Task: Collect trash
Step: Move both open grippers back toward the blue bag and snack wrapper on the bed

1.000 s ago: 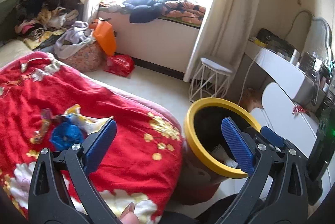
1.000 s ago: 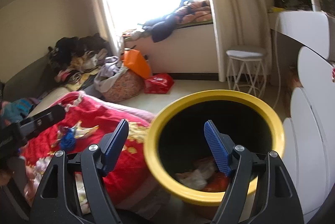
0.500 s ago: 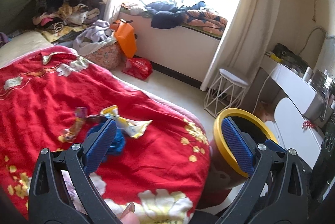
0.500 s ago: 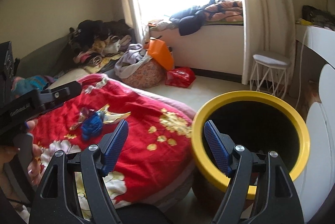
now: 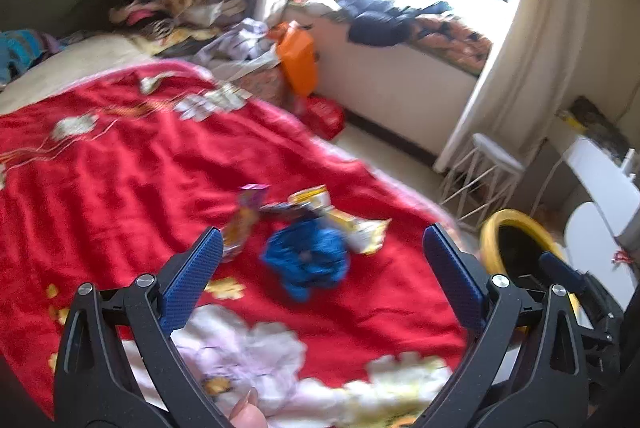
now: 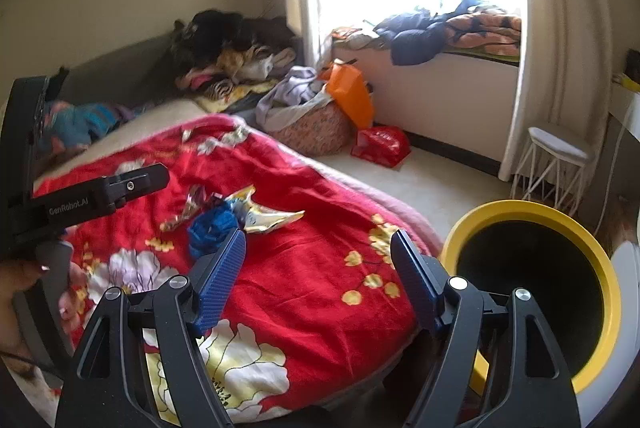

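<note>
A crumpled blue wrapper (image 5: 308, 256) (image 6: 212, 228) lies on the red flowered blanket (image 5: 120, 180) (image 6: 312, 268), with a yellow-and-silver snack wrapper (image 5: 340, 216) (image 6: 268, 218) and a purple-and-gold wrapper (image 5: 246, 212) (image 6: 188, 208) beside it. My left gripper (image 5: 320, 260) is open, its blue pads framing the blue wrapper from short of it. My right gripper (image 6: 318, 256) is open and empty over the blanket's near edge. The yellow-rimmed bin (image 6: 532, 292) (image 5: 516, 240) stands on the floor to the right of the bed.
A white wire stool (image 6: 556, 160) stands by the curtain. An orange bag (image 6: 352, 96), a red bag (image 6: 380, 144) and a laundry basket (image 6: 316, 128) sit on the floor past the bed. Clothes are piled at the back. White furniture (image 5: 600, 196) is at the right.
Both views have swung left from the bin toward the bed. The wrappers now lie between my left gripper's pads, and the bin has slid to the right edge. Both grippers stayed open.
</note>
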Available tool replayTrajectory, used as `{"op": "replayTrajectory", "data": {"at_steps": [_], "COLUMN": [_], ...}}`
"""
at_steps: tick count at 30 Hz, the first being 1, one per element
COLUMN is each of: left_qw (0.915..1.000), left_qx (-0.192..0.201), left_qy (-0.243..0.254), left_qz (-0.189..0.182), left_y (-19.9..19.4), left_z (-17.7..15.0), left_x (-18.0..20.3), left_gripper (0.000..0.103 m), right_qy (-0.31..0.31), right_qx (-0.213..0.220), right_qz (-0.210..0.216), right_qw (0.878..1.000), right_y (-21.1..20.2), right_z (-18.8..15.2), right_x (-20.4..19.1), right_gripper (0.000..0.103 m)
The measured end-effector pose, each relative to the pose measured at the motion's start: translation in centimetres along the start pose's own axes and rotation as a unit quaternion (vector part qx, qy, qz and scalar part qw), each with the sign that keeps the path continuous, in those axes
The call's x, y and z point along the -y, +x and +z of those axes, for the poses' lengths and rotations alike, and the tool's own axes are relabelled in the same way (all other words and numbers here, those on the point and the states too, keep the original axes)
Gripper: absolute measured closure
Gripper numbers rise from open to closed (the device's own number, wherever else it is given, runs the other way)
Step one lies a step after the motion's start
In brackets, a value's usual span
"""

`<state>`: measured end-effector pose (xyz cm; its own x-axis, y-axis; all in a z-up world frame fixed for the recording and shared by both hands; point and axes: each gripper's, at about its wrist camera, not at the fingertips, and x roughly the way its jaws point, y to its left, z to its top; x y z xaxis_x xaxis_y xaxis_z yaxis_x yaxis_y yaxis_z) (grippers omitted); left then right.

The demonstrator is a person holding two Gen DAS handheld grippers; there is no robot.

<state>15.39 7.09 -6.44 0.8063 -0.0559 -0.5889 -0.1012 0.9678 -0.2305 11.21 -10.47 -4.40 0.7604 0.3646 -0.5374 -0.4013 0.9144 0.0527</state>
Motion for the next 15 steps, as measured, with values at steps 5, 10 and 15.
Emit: {"op": "replayTrajectory", "data": {"at_steps": [5,10,15], "left_qw": [0.999,0.9961,0.9932], "left_qx": [-0.033,-0.071,-0.094], "left_qy": [-0.028,-0.053,-0.064], "left_qz": [0.009,-0.007,-0.025], "left_y": [1.2,2.6,3.9], "left_z": [-0.6,-1.5,-2.1], "left_x": [-2.7,-4.0,-4.2], "left_gripper": [0.02,0.047,0.06], "right_qy": [-0.032,-0.059,-0.094], "right_qx": [-0.025,-0.051,-0.074], "right_qz": [0.014,0.023,0.022], "right_qw": [0.999,0.997,0.993], "right_y": [2.4,5.3,8.4], "right_z": [-0.1,-0.2,-0.1], "right_x": [-1.5,-2.7,-3.5], "right_gripper": [0.031,0.031,0.031]}}
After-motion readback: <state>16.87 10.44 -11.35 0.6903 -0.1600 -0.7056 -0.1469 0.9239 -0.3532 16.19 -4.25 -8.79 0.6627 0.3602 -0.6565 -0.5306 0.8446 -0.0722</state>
